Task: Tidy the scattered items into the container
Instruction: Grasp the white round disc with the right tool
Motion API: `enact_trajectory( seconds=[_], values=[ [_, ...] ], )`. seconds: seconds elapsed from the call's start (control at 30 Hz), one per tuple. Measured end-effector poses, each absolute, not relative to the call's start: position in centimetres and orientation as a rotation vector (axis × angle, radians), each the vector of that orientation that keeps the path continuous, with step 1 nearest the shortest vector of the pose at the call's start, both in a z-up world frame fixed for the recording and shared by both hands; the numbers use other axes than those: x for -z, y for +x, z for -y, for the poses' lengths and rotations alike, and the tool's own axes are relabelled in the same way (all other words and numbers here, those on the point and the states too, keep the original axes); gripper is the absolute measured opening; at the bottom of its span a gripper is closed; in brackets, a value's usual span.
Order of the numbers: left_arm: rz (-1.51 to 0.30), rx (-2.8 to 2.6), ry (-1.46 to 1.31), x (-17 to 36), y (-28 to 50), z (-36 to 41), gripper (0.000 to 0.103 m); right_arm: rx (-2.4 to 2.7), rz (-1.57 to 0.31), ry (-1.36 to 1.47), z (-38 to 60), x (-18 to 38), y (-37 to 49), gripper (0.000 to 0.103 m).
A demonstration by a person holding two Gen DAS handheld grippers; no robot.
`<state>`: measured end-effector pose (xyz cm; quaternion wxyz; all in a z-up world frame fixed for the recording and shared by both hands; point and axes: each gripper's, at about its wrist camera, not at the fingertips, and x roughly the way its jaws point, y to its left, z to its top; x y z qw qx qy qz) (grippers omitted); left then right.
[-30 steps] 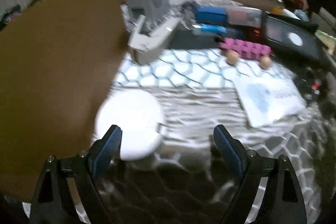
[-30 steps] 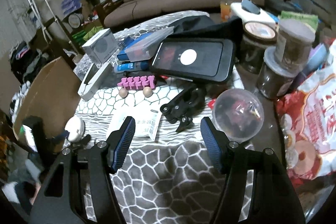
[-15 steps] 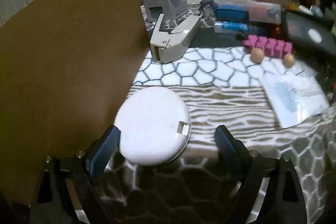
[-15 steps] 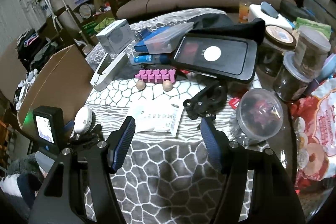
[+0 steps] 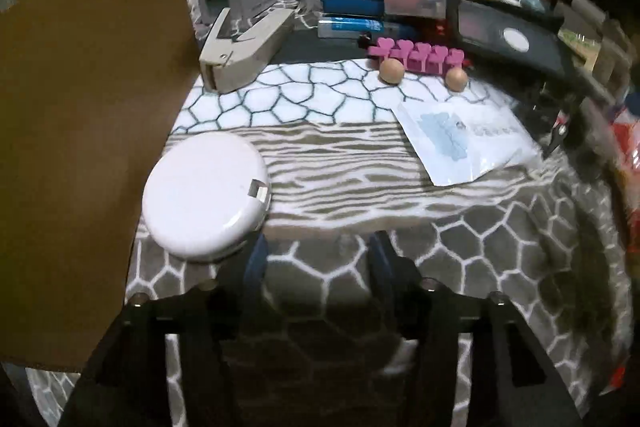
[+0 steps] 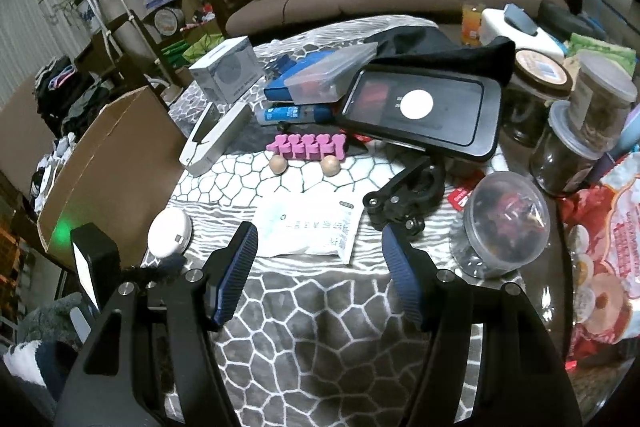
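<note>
Your left gripper (image 5: 316, 259) hovers low over the grey patterned cloth (image 5: 460, 267) with its blue-padded fingers (image 5: 256, 261) parted at a medium gap and nothing between them. The white round case (image 5: 206, 197) lies just to the left of the left finger, near it but outside the gap, and it sits right beside the brown wall of the cardboard box (image 5: 84, 131), which fills the left of that view. Farther back on the cloth you have the beige stapler (image 5: 244, 51), the pink toe separator (image 5: 416, 53) with two wooden balls (image 5: 391, 71) in front of it, and the white sachet (image 5: 466, 143) to the right.

Your right gripper (image 6: 320, 267) is held above the near part of the cloth, fingers spread wide and empty. The sachet lies just beyond its tips, the black clamp (image 6: 404, 195) to the right of that, and the clear round tub (image 6: 502, 223) further right. From this side you can see the open top of the box at the left edge of the table, with the white case beside its near corner
</note>
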<state>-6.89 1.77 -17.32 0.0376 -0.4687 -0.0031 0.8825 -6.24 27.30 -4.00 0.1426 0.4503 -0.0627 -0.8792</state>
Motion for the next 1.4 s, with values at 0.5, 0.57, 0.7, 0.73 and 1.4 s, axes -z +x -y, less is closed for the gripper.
enact_trajectory(
  seconds=[0.5,0.57,0.7,0.73,1.4],
  values=[
    [-0.022,-2.821,-1.367,15.8,-3.4,0.2,0.079,2.273,0.198,1.29,-20.3,7.7,-8.5,0.062],
    [0.012,-2.818,-1.391,16.1,-3.2,0.8,0.079,2.242,0.166,1.271,-18.6,8.6,-9.0,0.062],
    [0.07,-2.808,-1.427,16.5,-2.5,2.1,0.079,2.202,0.041,1.215,-15.3,10.2,-9.7,0.061],
    [0.085,-2.814,-1.424,16.5,-2.2,2.5,0.079,2.194,0.008,1.202,-14.7,10.5,-9.7,0.061],
    [0.134,-2.846,-1.386,16.6,2.1,5.3,0.079,1.951,-0.536,1.062,-0.6,17.0,-9.1,0.08]
  ],
)
